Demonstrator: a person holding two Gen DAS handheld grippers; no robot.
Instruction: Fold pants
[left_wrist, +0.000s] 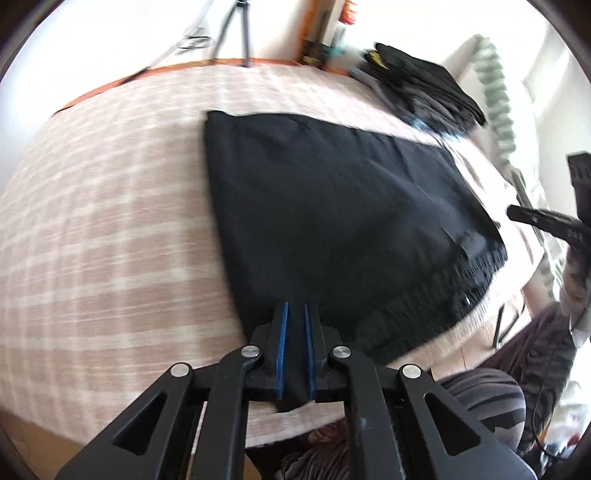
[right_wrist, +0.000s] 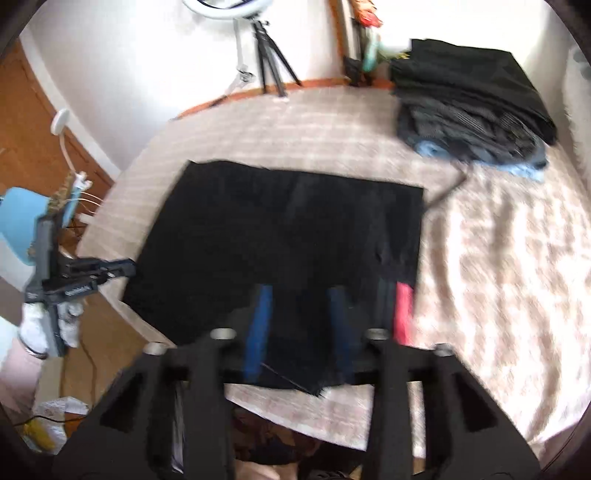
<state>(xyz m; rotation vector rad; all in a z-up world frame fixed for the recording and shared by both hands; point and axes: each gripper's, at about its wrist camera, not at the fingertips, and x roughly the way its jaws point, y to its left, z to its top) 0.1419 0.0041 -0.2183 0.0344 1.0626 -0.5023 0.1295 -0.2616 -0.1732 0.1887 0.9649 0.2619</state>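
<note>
Each hand-held gripper is matte black plastic: the left hand-held gripper (left_wrist: 295, 314) has blue pads (left_wrist: 280, 350) lining its fingers and round silver screws (left_wrist: 251, 350) at the linkage pivots; the right hand-held gripper (right_wrist: 301, 295) is built alike, blurred.

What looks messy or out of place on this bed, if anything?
Not much. The black pants lie fairly flat on the checked bedspread, but a red strip shows at one near corner, and the edge nearest the right gripper looks uneven. The clothes pile behind sits a little slumped.
</note>
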